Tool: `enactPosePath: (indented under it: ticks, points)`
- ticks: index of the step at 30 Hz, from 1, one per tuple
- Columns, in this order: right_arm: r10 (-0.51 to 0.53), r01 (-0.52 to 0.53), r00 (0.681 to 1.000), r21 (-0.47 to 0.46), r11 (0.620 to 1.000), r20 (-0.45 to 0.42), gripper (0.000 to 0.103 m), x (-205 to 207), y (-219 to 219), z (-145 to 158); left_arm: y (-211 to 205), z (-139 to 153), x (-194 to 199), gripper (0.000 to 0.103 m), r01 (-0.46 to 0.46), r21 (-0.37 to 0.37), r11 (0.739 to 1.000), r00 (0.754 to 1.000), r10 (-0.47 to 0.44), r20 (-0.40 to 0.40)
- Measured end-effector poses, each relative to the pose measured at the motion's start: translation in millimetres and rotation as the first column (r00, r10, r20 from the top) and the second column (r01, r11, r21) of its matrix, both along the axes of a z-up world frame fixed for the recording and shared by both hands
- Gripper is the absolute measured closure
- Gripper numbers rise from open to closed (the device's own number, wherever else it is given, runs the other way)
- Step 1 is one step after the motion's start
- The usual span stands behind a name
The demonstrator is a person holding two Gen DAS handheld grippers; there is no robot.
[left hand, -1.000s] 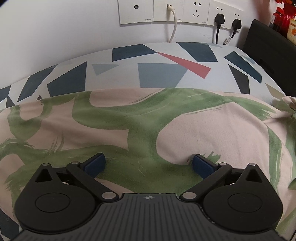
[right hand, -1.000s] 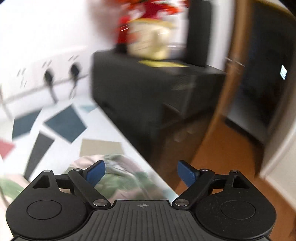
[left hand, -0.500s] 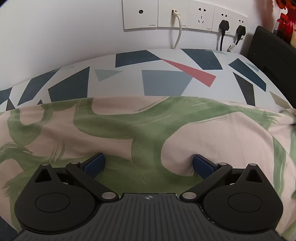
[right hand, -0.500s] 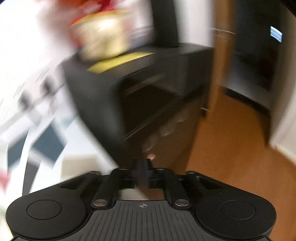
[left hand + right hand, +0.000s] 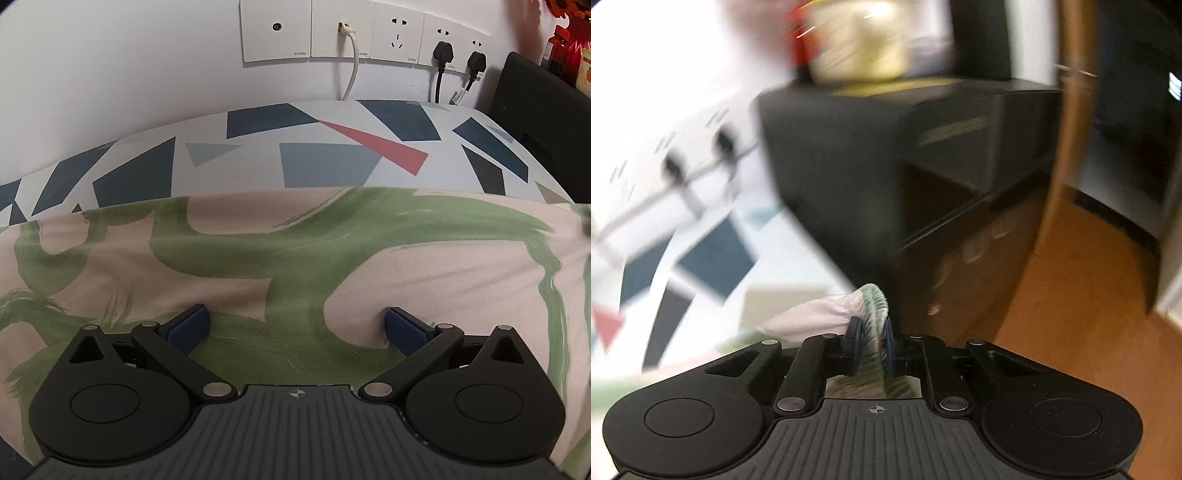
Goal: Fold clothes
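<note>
Pink-green garment (image 5: 864,306): R gripper (image 5: 871,339) closing.

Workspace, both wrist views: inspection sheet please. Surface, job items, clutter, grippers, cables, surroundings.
Surface: geometric-print cover, blue, grey and red shapes on white.
Job's things: pink and green garment spread flat over the cover.
Clutter: nothing seen on the cover.
Grippers: left gripper open, fingers resting on the garment; right gripper closing on a bunched garment edge, fabric between the pads.
Cables: white cable and two black plugs in the wall sockets.
Surroundings: white wall, black cabinet, wooden floor; right view blurred.
</note>
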State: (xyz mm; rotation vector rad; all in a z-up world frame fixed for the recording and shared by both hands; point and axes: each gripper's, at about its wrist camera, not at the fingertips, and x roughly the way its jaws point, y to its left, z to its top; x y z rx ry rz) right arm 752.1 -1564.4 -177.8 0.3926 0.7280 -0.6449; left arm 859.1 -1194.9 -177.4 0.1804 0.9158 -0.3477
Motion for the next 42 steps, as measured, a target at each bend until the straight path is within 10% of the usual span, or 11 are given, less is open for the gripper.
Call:
enactPosePath:
  ticks: [3,6,13,20,24,26,32,35,42]
  points:
    - [-0.018,0.018,0.999,0.014,1.0,-0.033,0.087,2.2,-7.0,-5.5,-1.5,-0.4,0.0,0.0,-0.005,-0.002,1.0,1.0,0.005,0.007]
    - [-0.08,0.078,0.995,-0.032,0.996,-0.062,0.044,4.4,-1.7,-2.2,0.5,0.9,2.5,0.0,0.018,-0.005,1.0,1.0,-0.018,-0.003]
    - [-0.013,0.021,0.997,-0.099,0.995,0.075,0.002,-20.5,62.4,23.3,60.6,22.7,4.7,0.0,-0.045,-0.176,0.983,0.997,0.034,-0.07]
    - [0.283,-0.283,0.959,-0.017,0.959,0.03,0.001,26.0,198.4,17.6,169.7,29.5,-1.5,0.0,-0.259,-0.104,0.96,0.966,0.254,-0.059]
    - [0.413,-0.412,0.911,0.091,0.907,0.003,0.001,59.4,278.8,11.9,259.8,20.6,-4.8,0.001,-0.484,-0.119,0.867,0.873,0.468,-0.14]
    - [0.464,-0.46,0.886,0.102,0.882,-0.014,0.001,69.1,319.0,17.1,301.6,24.1,-15.0,0.001,-0.514,-0.243,0.823,0.858,0.498,-0.127]
    - [0.539,-0.536,0.839,0.063,0.842,-0.078,0.001,83.4,410.1,22.1,393.3,12.5,0.3,0.001,-0.68,-0.121,0.723,0.733,0.67,-0.12]
    - [0.55,-0.546,0.83,0.065,0.835,-0.094,0.001,87.3,443.6,20.8,433.5,9.6,12.5,0.001,-0.682,-0.213,0.699,0.727,0.68,-0.096]
    - [0.53,-0.527,0.84,0.057,0.848,-0.117,0.001,97.5,494.8,14.4,446.9,4.2,63.1,0.008,-0.637,-0.149,0.756,0.766,0.642,-0.017]
